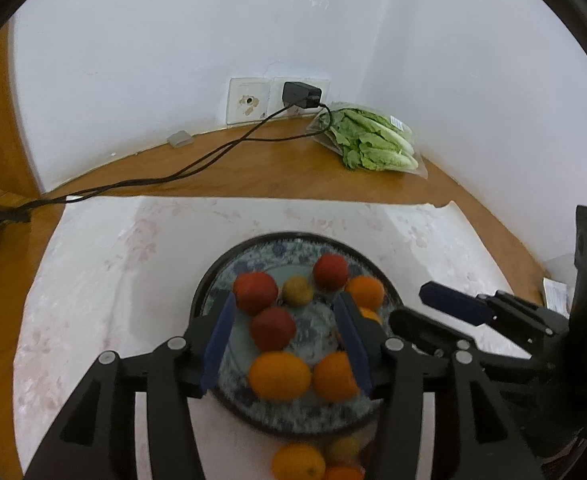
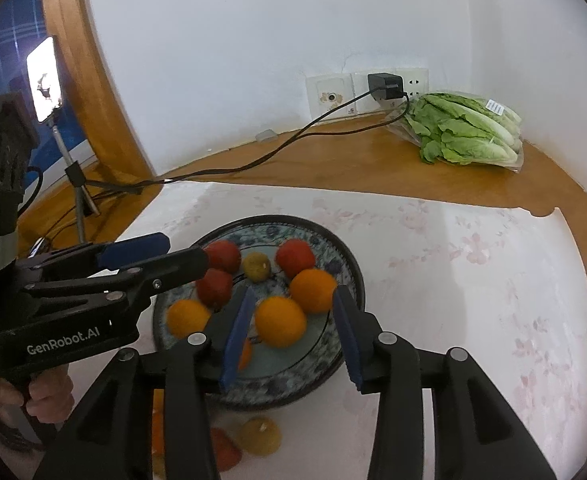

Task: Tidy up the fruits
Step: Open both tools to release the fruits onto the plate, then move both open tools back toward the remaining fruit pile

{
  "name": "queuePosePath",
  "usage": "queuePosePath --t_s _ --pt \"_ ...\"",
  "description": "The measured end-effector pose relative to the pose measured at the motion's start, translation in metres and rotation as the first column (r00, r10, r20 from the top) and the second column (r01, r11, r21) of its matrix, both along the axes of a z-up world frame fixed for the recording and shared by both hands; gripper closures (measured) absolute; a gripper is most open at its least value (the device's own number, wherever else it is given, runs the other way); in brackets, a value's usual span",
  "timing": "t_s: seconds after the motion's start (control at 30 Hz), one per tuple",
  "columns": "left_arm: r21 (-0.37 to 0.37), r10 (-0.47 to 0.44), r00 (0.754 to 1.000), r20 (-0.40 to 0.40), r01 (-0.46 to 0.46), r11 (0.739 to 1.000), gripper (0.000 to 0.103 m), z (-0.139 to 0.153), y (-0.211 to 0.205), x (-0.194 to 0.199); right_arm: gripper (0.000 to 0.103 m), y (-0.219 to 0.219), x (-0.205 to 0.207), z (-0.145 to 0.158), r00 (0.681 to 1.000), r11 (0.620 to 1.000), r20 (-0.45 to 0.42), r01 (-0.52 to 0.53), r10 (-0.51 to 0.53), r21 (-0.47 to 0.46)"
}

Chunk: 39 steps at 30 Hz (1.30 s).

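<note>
The fruits still to be gathered lie loose on the cloth just in front of the plate (image 2: 349,268), on its near side: a yellow fruit (image 2: 260,436), a red one (image 2: 224,452) and an orange (image 1: 298,462) beside them, all under the gripper bodies and behind the fingertips, not ahead of them. They are roundish, so no long axis governs the approach; what matters is that both pairs of jaws point past them, over the plate, where three red fruits, a yellow one and several oranges already sit. The right gripper (image 2: 293,332) hangs over the plate's near half, jaws wide apart and empty, an orange (image 2: 280,322) between them but untouched. The left gripper (image 1: 283,340) hovers likewise, spread wide and holding nothing. Either would, I judge, have to draw back and dip; the loose fruits seem about equally near both, on the worktop (image 2: 333,168) cloth
</note>
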<state>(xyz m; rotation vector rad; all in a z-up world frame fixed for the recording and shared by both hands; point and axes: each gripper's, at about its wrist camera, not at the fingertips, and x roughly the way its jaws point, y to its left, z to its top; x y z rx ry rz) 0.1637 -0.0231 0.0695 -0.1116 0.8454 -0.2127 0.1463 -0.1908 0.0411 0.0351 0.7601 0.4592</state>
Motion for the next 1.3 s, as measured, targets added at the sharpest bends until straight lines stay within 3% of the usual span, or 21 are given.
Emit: queuePosePath --t_s 0.63,1.3 --pt "-0.035 0.029 0.997 -0.067 -0.032 0.999 0.048 -0.002 0.011 -0.067 0.059 -0.009 -0.065 -0.002 0.999 0.999 -0.041 0.03 -0.029 0.026" --pt "-0.052 0.02 0.992 -0.128 -0.027 0.998 0.048 -0.027 0.006 -0.081 0.059 -0.024 -0.093 -0.023 0.993 0.995 -0.098 0.071 -0.064 0.066"
